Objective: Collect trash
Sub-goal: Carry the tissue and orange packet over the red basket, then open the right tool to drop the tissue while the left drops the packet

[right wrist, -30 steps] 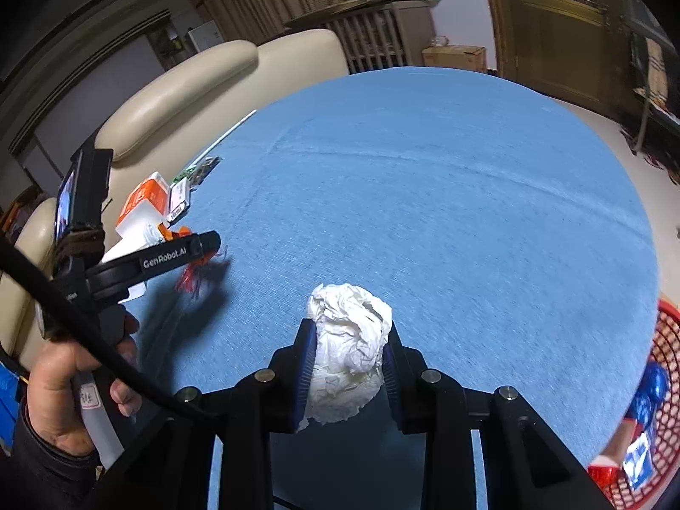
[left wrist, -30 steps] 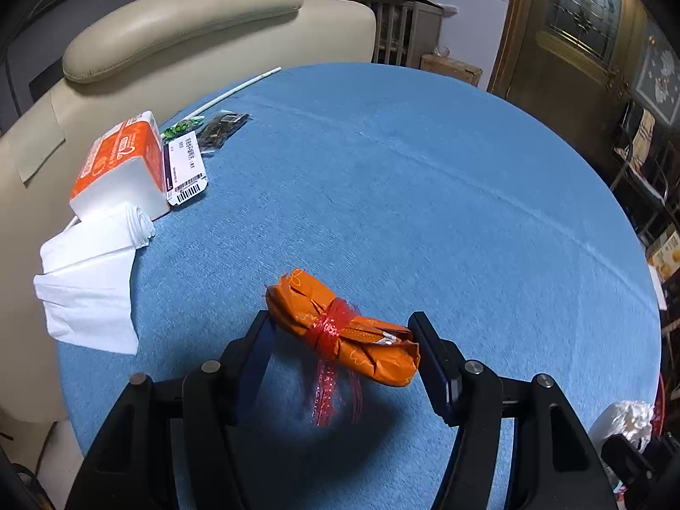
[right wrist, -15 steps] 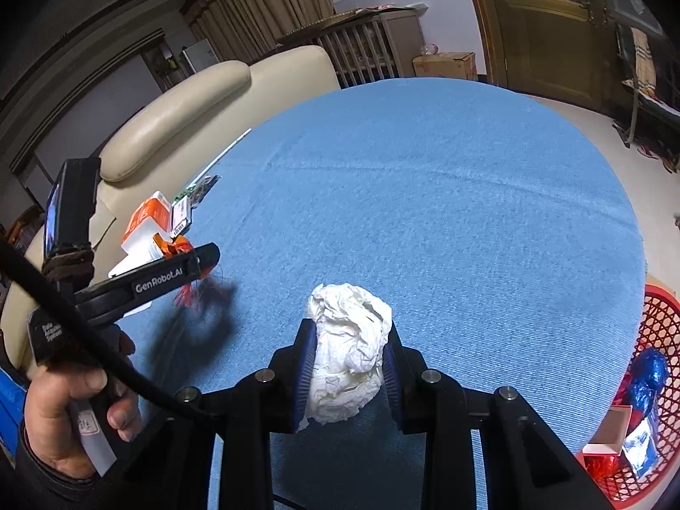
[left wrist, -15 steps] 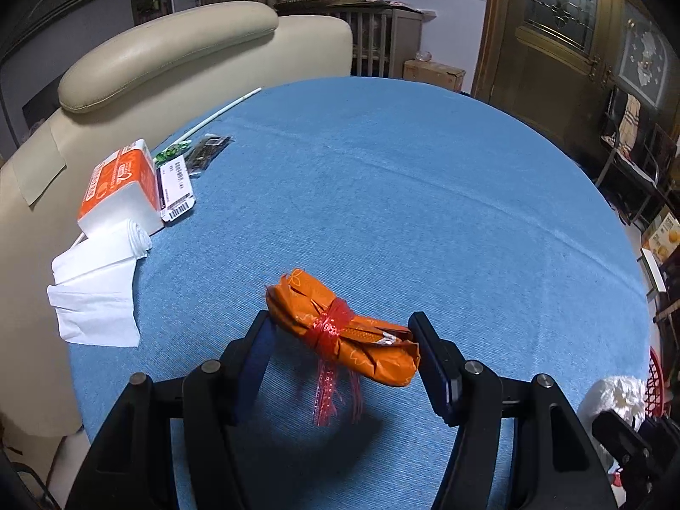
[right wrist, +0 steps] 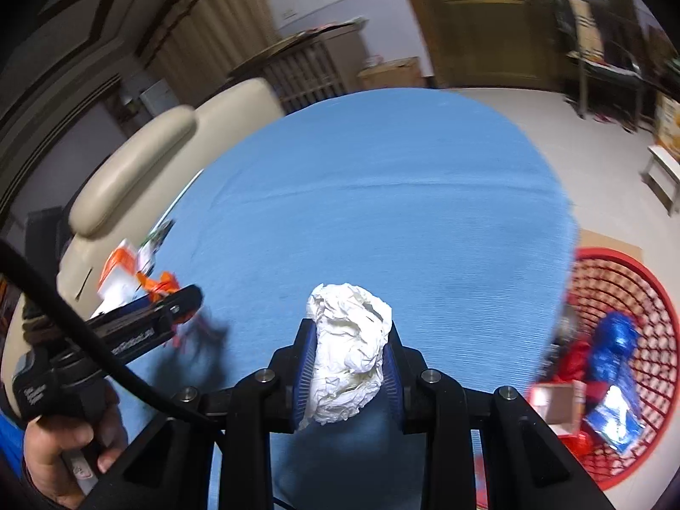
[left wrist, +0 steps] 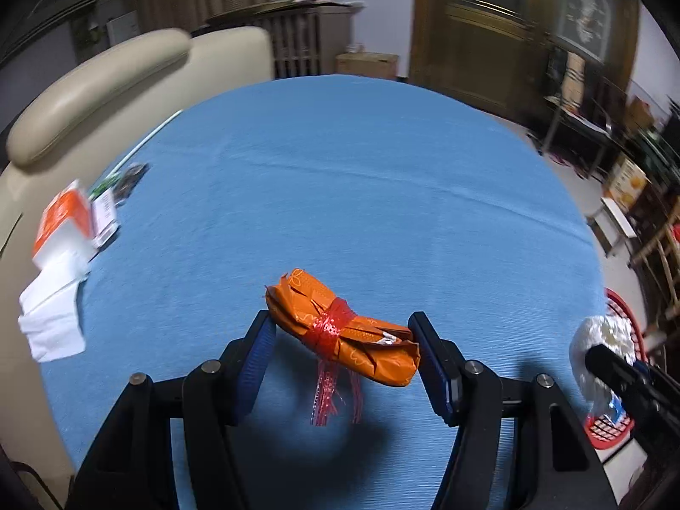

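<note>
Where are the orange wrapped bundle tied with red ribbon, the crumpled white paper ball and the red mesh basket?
orange wrapped bundle tied with red ribbon [left wrist: 340,333], left wrist view, ribbon knot.
crumpled white paper ball [right wrist: 349,350], right wrist view, its middle.
red mesh basket [right wrist: 612,280], right wrist view, inner mesh wall.

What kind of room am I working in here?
Most likely a home living or dining room. A round table with a blue cloth stands beside a cream leather chair; behind are a wooden door and curtains. A red basket on the floor holds trash.
</note>
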The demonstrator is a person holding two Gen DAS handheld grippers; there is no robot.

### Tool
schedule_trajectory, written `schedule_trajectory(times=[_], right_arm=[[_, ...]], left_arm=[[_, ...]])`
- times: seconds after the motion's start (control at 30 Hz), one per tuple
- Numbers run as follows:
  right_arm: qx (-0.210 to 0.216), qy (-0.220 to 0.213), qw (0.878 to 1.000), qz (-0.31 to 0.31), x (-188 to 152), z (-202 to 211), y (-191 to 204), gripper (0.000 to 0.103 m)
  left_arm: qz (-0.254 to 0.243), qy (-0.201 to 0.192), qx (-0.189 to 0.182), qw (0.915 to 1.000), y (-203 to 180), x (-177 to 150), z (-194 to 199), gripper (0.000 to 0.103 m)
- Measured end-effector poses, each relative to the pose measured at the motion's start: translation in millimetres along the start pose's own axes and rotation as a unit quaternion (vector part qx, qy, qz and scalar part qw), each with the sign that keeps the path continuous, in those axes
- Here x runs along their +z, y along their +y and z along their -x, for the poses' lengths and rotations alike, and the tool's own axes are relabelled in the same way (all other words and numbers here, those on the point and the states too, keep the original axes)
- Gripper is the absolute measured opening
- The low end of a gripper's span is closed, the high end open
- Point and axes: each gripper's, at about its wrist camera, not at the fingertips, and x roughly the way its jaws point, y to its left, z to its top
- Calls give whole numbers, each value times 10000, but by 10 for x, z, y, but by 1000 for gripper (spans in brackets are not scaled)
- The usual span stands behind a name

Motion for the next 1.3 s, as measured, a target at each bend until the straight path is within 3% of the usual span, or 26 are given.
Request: schedule_trajectory(times=[0.27,0.5,0.83,1.0,1.03,1.1,1.3], right_arm=[[-636,-291,9944,-792,-32,354,-905,32],[-1221,-382,9843,-1213,-134,652,-1601,32],[-1473,-384,9790,-1357,-172,737,-1915,32],[-1463,-136,9799,-1346,-169,599,-1976,35],[-1466,-28,9802,-1330,-165,554,-1987,38],[-1458,132,9805,-1312,-159,478,-2013,78],[-1531,-344,9761,-1502,-112,720,-2063,80]], left_arm=[[-595,6,-423,9973,-695,19,59,65],[-932,54,-582,9939,-1037,27,51,65],[-1161,35,-604,9914,-1214,28,98,65],[-1221,35,-641,9904,-1175,28,87,65],[-1232,40,-650,9902,-1186,30,86,65],[-1258,44,-675,9898,-1220,22,57,66],[-1405,80,-822,9866,-1367,-7,70,66]])
